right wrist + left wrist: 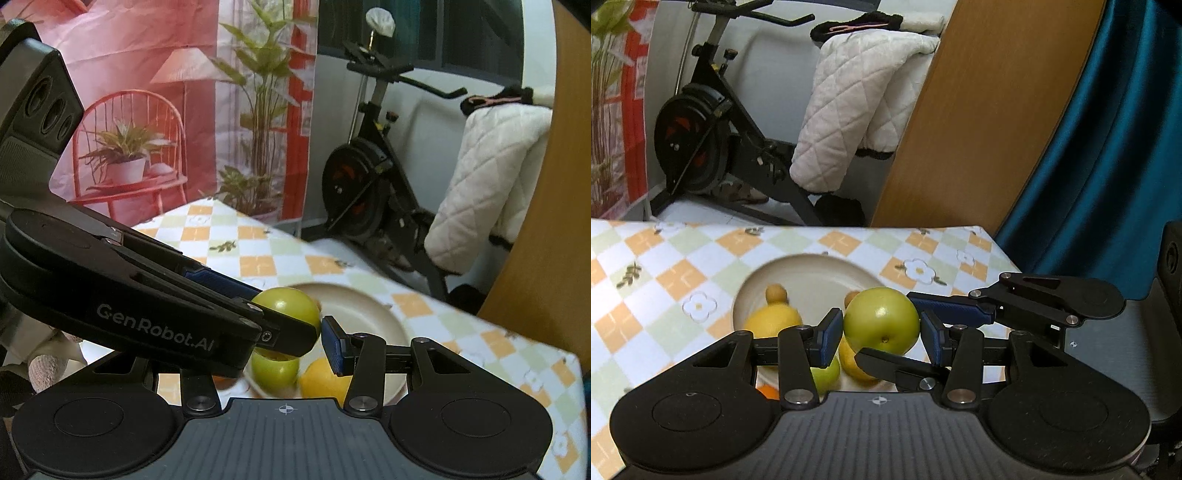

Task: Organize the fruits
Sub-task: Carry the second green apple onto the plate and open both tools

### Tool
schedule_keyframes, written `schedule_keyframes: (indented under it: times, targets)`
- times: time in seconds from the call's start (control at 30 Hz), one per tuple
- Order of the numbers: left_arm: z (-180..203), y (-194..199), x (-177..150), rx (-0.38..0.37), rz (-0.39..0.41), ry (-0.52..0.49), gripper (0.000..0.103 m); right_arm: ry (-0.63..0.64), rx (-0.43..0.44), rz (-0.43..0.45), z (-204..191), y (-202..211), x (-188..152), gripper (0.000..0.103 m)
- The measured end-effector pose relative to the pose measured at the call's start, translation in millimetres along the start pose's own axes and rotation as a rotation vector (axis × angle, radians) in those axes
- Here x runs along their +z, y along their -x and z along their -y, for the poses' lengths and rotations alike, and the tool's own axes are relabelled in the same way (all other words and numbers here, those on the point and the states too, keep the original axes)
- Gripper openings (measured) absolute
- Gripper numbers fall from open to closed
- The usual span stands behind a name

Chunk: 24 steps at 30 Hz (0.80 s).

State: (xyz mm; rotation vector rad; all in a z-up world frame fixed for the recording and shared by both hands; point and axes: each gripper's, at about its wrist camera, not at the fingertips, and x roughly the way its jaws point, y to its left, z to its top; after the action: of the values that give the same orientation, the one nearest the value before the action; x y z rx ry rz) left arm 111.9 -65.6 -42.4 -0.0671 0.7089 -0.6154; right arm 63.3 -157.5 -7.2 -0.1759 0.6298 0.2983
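A green apple (882, 321) hangs in the air above a cream plate (812, 273) of fruit. My left gripper (882, 338) is shut on it, one blue pad pressing each side. My right gripper (886, 328) reaches in from the right and grips the same apple crosswise, one finger behind it and one under its front. In the right wrist view the apple (291, 302) sits at my right gripper (291, 332), whose right pad (334, 347) lies against it. There the left gripper (284, 317) crosses from the left and hides the other finger.
On the plate lie a lemon (772, 319), a second green apple (275, 369), another yellow fruit (325, 380) and small tan fruits (775, 293). The checked tablecloth (683, 266) ends close behind the plate. An exercise bike (701, 147), a quilted cloth (849, 110) and a wooden board (979, 110) stand beyond.
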Motion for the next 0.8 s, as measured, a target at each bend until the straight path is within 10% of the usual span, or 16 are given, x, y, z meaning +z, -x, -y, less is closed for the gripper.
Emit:
schedule_keyframes:
  times: [0.8]
  targets:
    - [-37.6,-111.8,22.2,0.044,-0.172,0.025,0.048,-0.094,0.039,-0.116,67.1,-109.0,-16.1,0.042]
